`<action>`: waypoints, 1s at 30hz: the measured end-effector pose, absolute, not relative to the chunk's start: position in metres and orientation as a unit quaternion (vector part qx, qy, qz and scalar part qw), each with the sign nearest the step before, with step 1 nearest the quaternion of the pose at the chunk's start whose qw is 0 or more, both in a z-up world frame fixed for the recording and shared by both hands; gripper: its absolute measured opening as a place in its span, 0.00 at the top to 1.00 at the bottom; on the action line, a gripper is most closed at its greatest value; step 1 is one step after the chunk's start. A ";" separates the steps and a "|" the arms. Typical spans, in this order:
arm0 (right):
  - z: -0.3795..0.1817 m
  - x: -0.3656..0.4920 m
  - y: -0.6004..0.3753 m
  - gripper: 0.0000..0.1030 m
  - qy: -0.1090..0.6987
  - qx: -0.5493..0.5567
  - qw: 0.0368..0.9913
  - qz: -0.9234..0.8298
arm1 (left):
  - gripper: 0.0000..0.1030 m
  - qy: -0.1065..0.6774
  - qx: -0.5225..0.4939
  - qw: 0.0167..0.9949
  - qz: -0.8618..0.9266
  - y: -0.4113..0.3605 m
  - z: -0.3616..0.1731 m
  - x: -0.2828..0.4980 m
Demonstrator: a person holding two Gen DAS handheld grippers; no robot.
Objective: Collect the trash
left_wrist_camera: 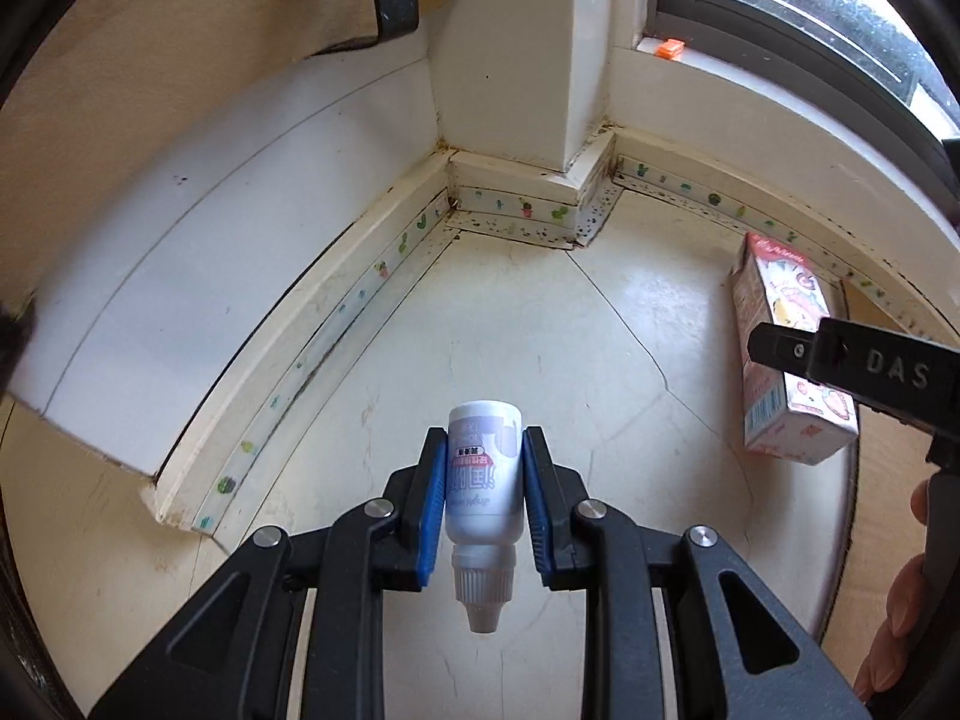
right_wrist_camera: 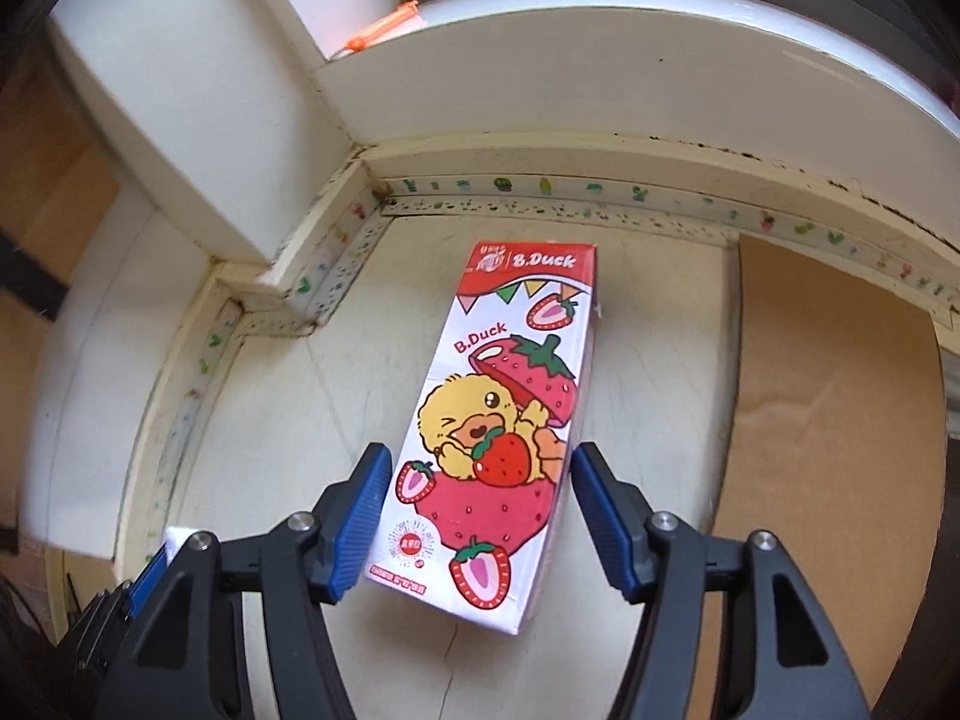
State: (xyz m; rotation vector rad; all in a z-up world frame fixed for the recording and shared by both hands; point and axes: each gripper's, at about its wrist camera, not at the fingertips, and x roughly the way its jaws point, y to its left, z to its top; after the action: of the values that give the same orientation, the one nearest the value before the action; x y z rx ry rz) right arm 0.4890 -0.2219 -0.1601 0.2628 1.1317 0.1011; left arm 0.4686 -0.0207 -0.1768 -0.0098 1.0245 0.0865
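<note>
My left gripper (left_wrist_camera: 485, 480) is shut on a small white dropper bottle (left_wrist_camera: 483, 483), its cap pointing back toward the camera, held above the pale floor. A strawberry B.Duck drink carton (right_wrist_camera: 498, 420) lies flat on the floor; it also shows at the right of the left wrist view (left_wrist_camera: 786, 354). My right gripper (right_wrist_camera: 474, 510) is open, its blue pads on either side of the carton's near end, apart from it. Part of the right gripper (left_wrist_camera: 840, 360) shows in the left wrist view, above the carton.
A white wall corner with a skirting board and cactus-print tape (left_wrist_camera: 516, 204) lies ahead. A brown cardboard sheet (right_wrist_camera: 834, 420) lies on the floor right of the carton. An orange item (left_wrist_camera: 670, 49) sits on the window ledge.
</note>
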 end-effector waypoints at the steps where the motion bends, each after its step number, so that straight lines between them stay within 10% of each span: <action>1: -0.155 0.484 -0.226 0.40 0.531 0.127 0.836 0.053 | 0.78 0.489 -0.005 0.871 0.040 -0.021 -0.174 0.463; 8: -0.122 0.414 -0.229 0.43 0.510 0.140 0.844 0.089 | 0.78 0.480 -0.010 0.877 0.016 -0.017 -0.148 0.406; 9: -0.118 0.400 -0.228 0.87 0.507 0.140 0.845 0.092 | 0.78 0.479 -0.011 0.878 0.012 -0.015 -0.145 0.395; 10: -0.115 0.390 -0.221 0.96 0.510 0.141 0.843 0.103 | 0.78 0.478 -0.013 0.878 0.009 -0.013 -0.142 0.387; 17: -0.100 0.304 -0.180 0.99 0.510 0.116 0.846 0.103 | 0.78 0.475 -0.016 0.880 -0.012 0.000 -0.128 0.317; 20: -0.096 0.278 -0.174 0.91 0.512 0.110 0.845 0.106 | 0.78 0.479 -0.018 0.878 -0.015 0.009 -0.127 0.289; 23: -0.103 0.269 -0.171 0.40 0.526 0.107 0.837 0.105 | 0.78 0.480 -0.013 0.877 -0.018 0.017 -0.124 0.265; 30: -0.109 0.279 -0.163 0.37 0.522 0.036 0.845 0.114 | 0.78 0.470 -0.031 0.882 -0.004 0.047 -0.102 0.235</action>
State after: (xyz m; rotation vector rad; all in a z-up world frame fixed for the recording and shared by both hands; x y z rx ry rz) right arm 0.2787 -0.1631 -0.1087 0.0769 1.1013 0.2411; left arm 0.2348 0.0469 -0.1016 -0.0642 0.9787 -0.0078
